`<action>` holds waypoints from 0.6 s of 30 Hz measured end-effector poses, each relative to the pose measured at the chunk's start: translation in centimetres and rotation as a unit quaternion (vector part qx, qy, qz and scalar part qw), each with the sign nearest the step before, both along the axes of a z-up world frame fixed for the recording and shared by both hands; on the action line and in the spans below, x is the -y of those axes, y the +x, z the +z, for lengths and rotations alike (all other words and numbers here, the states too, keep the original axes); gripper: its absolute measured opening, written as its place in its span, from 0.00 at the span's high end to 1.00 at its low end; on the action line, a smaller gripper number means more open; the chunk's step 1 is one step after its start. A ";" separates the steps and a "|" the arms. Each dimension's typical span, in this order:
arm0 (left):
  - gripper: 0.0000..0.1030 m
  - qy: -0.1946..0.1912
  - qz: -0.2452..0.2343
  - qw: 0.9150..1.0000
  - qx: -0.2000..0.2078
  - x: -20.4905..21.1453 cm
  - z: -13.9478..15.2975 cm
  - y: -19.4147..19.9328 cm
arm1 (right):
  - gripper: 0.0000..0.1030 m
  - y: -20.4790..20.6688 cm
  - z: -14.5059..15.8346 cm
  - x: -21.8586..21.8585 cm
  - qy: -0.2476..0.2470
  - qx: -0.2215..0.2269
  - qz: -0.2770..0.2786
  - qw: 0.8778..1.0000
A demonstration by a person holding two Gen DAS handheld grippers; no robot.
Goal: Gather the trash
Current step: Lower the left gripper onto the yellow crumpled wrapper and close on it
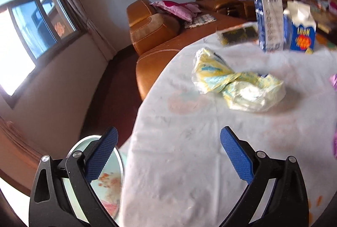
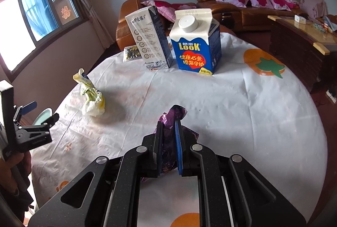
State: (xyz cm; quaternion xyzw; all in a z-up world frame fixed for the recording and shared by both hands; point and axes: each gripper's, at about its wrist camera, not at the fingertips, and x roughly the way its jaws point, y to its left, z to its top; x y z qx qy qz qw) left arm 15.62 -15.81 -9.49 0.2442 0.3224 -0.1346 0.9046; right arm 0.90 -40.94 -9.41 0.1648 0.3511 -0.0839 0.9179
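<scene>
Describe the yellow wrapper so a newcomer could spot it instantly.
On the round white-clothed table, look toward the window-side edge, nearer than the two upright blue cartons. There lies the crumpled yellow-and-white plastic wrapper, alone, twisted at the middle, the only yellow thing lying loose.

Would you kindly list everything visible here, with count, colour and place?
Table: one, white cloth with orange fruit prints, centre.
Cartons: two, blue and white, upright at the table's far side, the tall carton left of the capped one.
Dark packet: one, black and yellow, left of the tall carton.
Yellow wrapper: one, crumpled, near the table's left edge.
Purple wrapper: one, at the near edge.
Sofas: brown, with pink cushions, behind the table.
Window: one, far left.
Left tool: black, blue pads, open, nothing in it.
Right tool: shut on the purple wrapper.
</scene>
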 end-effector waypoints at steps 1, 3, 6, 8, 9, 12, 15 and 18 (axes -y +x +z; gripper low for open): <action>0.06 -0.013 -0.005 1.000 -0.007 0.6 0.1 -0.2 | 0.89 -0.1 0.1 0.0 -0.005 0.000 -0.003 1.000; 0.06 -0.035 -0.013 0.999 -0.017 2.2 0.2 -0.5 | 0.89 -0.5 0.2 0.3 -0.012 -0.001 -0.013 1.000; 0.06 -0.050 -0.029 0.998 -0.020 5.4 0.2 -0.8 | 0.89 -1.3 0.1 1.1 -0.008 -0.002 -0.026 1.000; 0.06 -0.045 -0.032 0.998 -0.025 6.7 -0.3 -0.7 | 0.89 -1.8 0.1 1.5 -0.002 -0.001 -0.029 1.000; 0.06 -0.048 -0.032 0.998 -0.029 7.0 -0.3 -0.5 | 0.89 -2.0 0.1 1.6 -0.003 0.000 -0.031 1.000; 0.06 -0.060 -0.027 0.997 -0.025 7.7 0.3 -0.4 | 0.89 -2.2 -0.1 2.0 0.002 0.001 -0.033 0.999; 0.06 -0.071 -0.025 0.997 -0.011 8.2 1.1 -0.9 | 0.89 -2.2 -0.2 2.2 0.010 0.005 -0.034 0.999; 0.06 -0.067 -0.030 0.997 -0.010 9.8 1.3 -0.7 | 0.89 -2.3 -0.1 2.2 0.012 0.008 -0.034 0.999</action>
